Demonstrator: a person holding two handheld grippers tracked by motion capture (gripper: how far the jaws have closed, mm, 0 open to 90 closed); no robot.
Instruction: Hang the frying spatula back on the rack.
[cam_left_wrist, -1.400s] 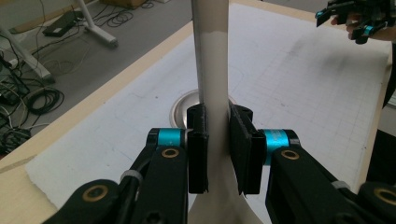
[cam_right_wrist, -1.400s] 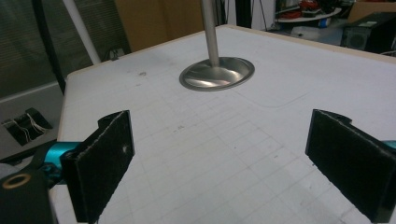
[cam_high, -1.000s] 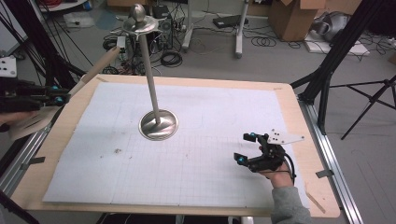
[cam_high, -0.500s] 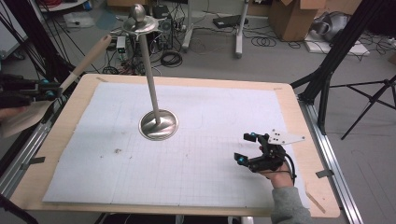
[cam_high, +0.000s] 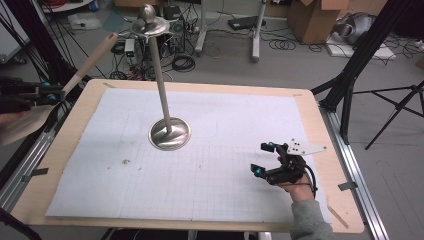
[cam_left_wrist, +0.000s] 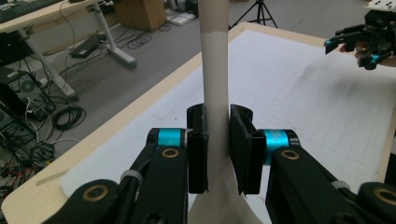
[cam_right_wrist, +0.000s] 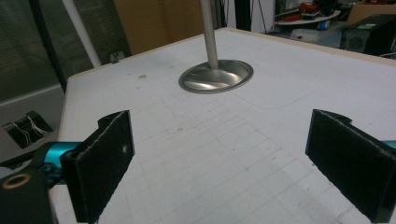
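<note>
**Left jaws hold a wooden spatula off the worktop's left edge; right jaws stand wide**

The left gripper (cam_high: 30, 95) sits at the far left of the high view, out past the edge of the worktop (cam_high: 70, 145). Its jaws are closed on the handle of a wooden spatula (cam_high: 90, 55). In the left gripper view the pale handle (cam_left_wrist: 214, 56) rises straight up between the two black pads (cam_left_wrist: 198, 149), which press it from both sides. In the high view the handle slants up and to the right from the gripper, its rounded end near the top of the stand (cam_high: 160, 65). The spatula's flat blade (cam_high: 25, 122) lies below the gripper, over the rail beside the worktop.

The stand is a metal pole on a round, dished base (cam_high: 170, 134), set near the middle of the white mat (cam_high: 210, 175). A small dish with a knob crowns it. The base holds nothing but the pole, as the right gripper view (cam_right_wrist: 215, 74) shows.

The right gripper (cam_high: 272, 165) rests low over the mat near the front right corner, well apart from the stand. Its jaws are wide, with bare mat between the pads (cam_right_wrist: 100, 158). A grey sleeve (cam_high: 310, 222) enters from the bottom edge.
</note>
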